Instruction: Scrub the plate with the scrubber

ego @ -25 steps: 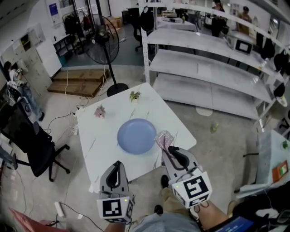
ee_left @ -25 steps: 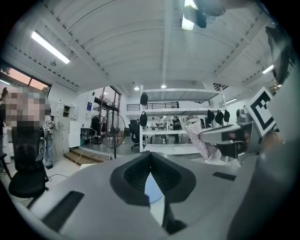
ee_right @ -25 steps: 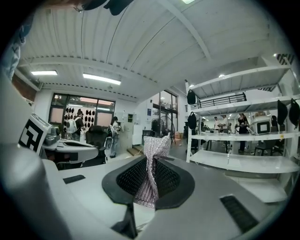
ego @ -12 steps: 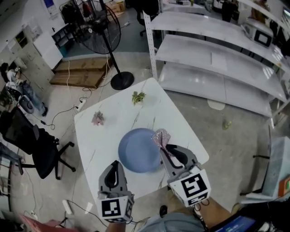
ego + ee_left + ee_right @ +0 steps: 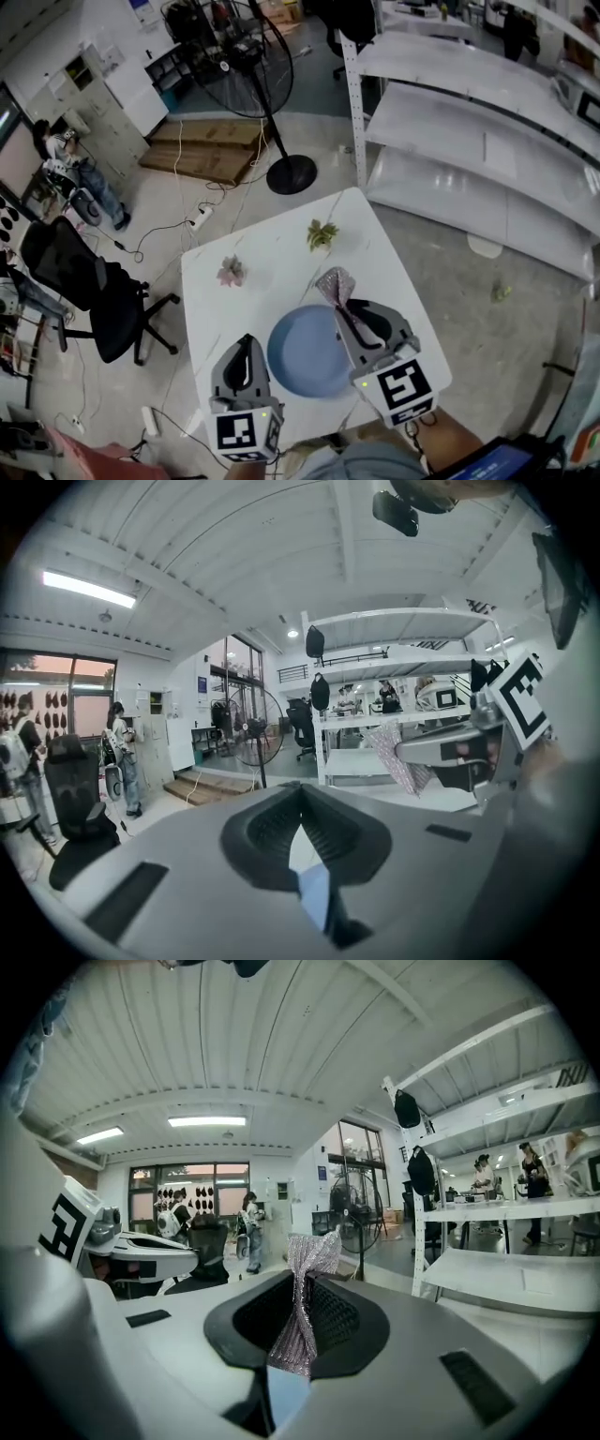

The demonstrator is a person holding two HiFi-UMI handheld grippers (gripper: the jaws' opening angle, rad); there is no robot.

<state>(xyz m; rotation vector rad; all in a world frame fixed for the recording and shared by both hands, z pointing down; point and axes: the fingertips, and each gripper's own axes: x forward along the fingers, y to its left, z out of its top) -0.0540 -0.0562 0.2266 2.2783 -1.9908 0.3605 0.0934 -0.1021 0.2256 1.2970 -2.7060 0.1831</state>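
A white surface (image 5: pixel 244 309) stands on the workshop floor, with a blue plate (image 5: pixel 305 361) lying near its front edge. The right tool (image 5: pixel 342 305) is clamped on a silvery scrubber (image 5: pixel 336 284) by the plate's far right rim. The left tool (image 5: pixel 246 345), jaws together and empty, hangs just left of the plate.

White marble-look table (image 5: pixel 380 246): blue plate (image 5: pixel 305 361) at near edge; small pink plant (image 5: pixel 231 272), small green plant (image 5: pixel 322 233) farther back.
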